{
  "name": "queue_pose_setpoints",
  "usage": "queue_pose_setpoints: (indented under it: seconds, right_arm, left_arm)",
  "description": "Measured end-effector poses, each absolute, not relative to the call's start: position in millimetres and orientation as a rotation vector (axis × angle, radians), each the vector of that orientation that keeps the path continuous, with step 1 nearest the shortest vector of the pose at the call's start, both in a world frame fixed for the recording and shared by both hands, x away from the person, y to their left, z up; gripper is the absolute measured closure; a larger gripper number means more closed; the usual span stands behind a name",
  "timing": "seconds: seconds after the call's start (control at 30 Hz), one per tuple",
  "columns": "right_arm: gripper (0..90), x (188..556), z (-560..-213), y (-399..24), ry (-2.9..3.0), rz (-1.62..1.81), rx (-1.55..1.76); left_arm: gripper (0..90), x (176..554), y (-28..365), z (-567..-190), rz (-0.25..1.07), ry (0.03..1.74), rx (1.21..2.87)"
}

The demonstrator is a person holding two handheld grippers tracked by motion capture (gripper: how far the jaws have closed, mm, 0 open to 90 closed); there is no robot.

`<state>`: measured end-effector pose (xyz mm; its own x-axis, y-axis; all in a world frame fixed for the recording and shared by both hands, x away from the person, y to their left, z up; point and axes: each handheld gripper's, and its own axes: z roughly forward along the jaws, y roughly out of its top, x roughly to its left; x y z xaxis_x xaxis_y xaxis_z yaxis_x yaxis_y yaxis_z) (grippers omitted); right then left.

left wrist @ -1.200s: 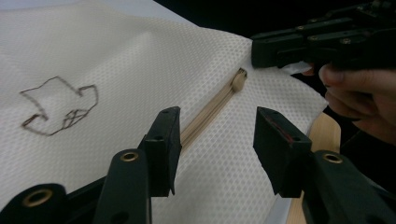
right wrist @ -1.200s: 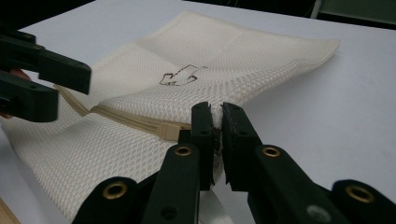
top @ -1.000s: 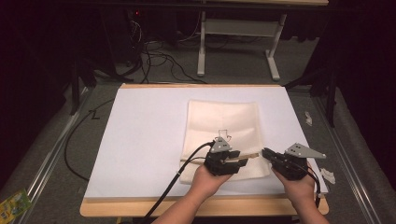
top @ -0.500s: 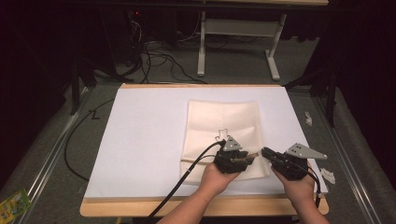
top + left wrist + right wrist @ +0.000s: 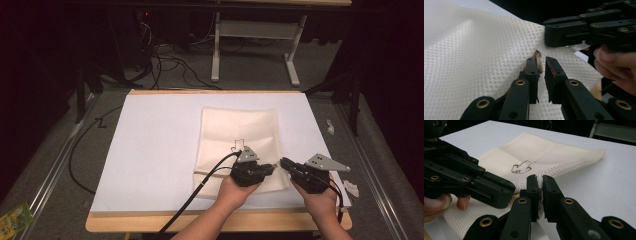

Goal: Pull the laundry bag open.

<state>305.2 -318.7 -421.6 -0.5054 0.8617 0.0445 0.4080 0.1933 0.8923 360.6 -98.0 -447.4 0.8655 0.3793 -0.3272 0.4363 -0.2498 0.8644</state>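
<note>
Forearms come in from the bottom edge of the high view, each hand carrying a gripper over the near, lower-right corner of a cream mesh bag (image 5: 239, 142) that lies flat on the white sheet covering the tabletop (image 5: 150, 150). The left gripper (image 5: 268, 168) sits just left of the right gripper (image 5: 284, 163), their tips almost meeting at lower centre-right of the frame.

What has just changed: the left gripper's jaws have been closing, and against the earlier high views that hand has edged a little right, toward the bag's corner. In the left gripper view the jaws now stand nearly together at lower centre with a tan drawstring (image 5: 538, 62) rising between them; I judge it pinched, though the gap left makes the contact hard to confirm. The right gripper (image 5: 540, 192) is clenched on the bag's folded edge (image 5: 554, 173), mesh caught between its jaws at centre frame. With both corners taken, the bag looks ready to be pulled open or lifted.

Hard to make out: the drawstring's run is covered by the left gripper's body in the high view. The small dark printed mark (image 5: 238, 145) at mid-bag cannot be read. Farther off, two crumpled white scraps (image 5: 330, 126) lie at the right margin, and beyond the tabletop a desk frame (image 5: 252, 45) and floor cables fade into darkness.
</note>
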Motion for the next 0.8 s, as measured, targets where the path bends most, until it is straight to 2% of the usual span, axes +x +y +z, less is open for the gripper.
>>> queue_pose_setpoints:
  seconds: [0.2, 0.3, 0.4, 0.47, 0.63, 0.8]
  right_arm:
    - [85.7, 305, -422, -318, 2.001, 1.264, 1.181]
    - [85.7, 305, -422, -318, 1.997, 1.271, 1.184]
    - [85.7, 304, -421, -317, 1.996, 1.268, 1.186]
    - [85.7, 304, -421, -317, 1.996, 1.264, 1.186]
    - [85.7, 304, -421, -317, 1.993, 1.266, 1.177]
    - [85.7, 304, -422, -318, 1.996, 1.261, 1.177]
  left_arm:
    - [83.4, 356, -102, -449, -0.036, 0.593, 1.879]
    - [73.1, 359, -104, -450, -0.040, 0.647, 1.875]
    - [70.4, 359, -107, -452, -0.024, 0.659, 1.860]
    - [72.5, 359, -108, -453, -0.023, 0.664, 1.858]
    - [86.3, 358, -111, -454, 0.002, 0.658, 1.849]
    - [87.0, 357, -110, -453, 0.019, 0.639, 1.864]
